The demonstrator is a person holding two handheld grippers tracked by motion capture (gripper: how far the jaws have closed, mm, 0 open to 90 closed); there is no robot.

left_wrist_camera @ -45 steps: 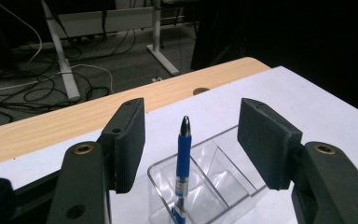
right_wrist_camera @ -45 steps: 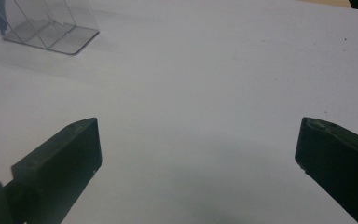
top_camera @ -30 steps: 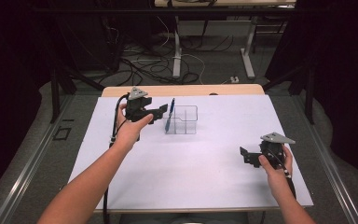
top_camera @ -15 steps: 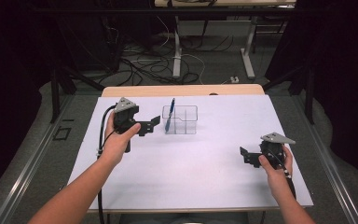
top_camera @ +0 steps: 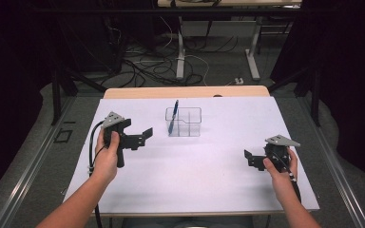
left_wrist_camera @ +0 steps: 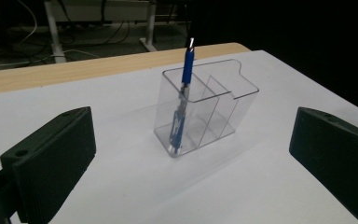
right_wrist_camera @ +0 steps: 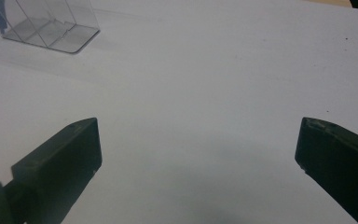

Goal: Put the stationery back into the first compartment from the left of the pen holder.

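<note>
A slim blue plastic pen [left_wrist_camera: 182, 93] stood tilted in a clear plastic divided holder [left_wrist_camera: 214, 109] on the white surface [top_camera: 195, 175]. Both hand-held grippers, left [top_camera: 142, 136] and right [top_camera: 248, 158], were spread apart, empty. The pen looked light, rigid, slippery; best pinched near its exposed top.

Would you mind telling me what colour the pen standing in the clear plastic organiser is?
The pen is blue with a silver tip; the left gripper view shows it best.
</note>
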